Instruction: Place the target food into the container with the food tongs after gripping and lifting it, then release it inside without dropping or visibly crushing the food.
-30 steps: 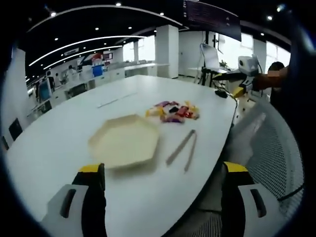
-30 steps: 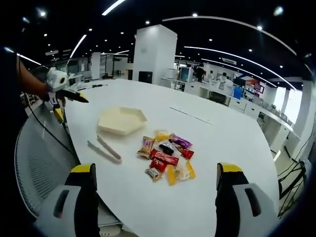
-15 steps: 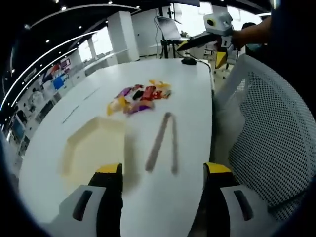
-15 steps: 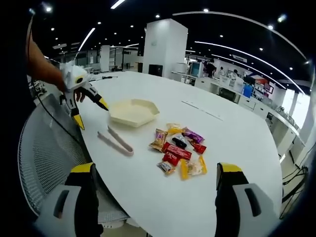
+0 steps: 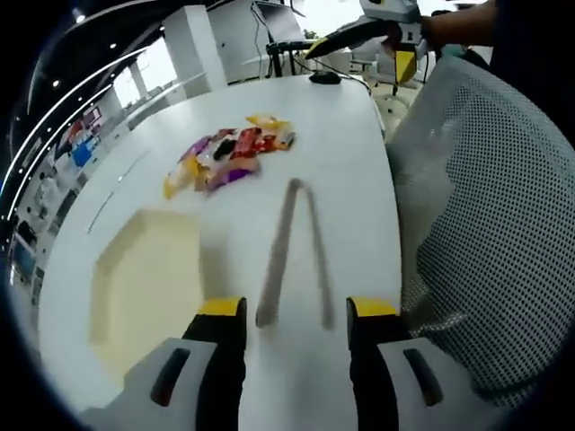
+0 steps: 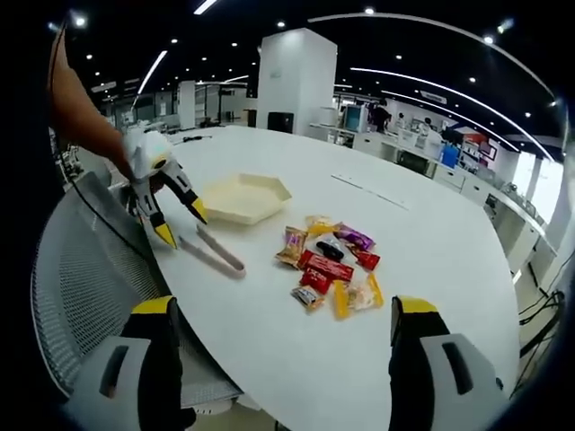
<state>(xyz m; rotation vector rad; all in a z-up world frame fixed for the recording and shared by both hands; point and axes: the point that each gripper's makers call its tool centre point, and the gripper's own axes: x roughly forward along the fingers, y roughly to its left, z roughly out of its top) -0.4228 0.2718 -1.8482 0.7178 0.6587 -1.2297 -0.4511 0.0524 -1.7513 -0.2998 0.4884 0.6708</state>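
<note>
In the left gripper view, the left gripper (image 5: 292, 314), jaws spread, is held just short of the food tongs (image 5: 289, 247), whose arms lie parted on the white table (image 5: 350, 162) beside the hexagonal container (image 5: 144, 283). In the right gripper view, the snack packets (image 6: 331, 267) are seen heaped right of the tongs, apart from the container, and the right gripper (image 6: 286, 314) is held wide open near the table's edge.

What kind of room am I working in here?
Most likely an open-plan office or lab floor: a long white table, a mesh office chair drawn up beside it, rows of desks further back, and strip lights curving across a dark ceiling.
</note>
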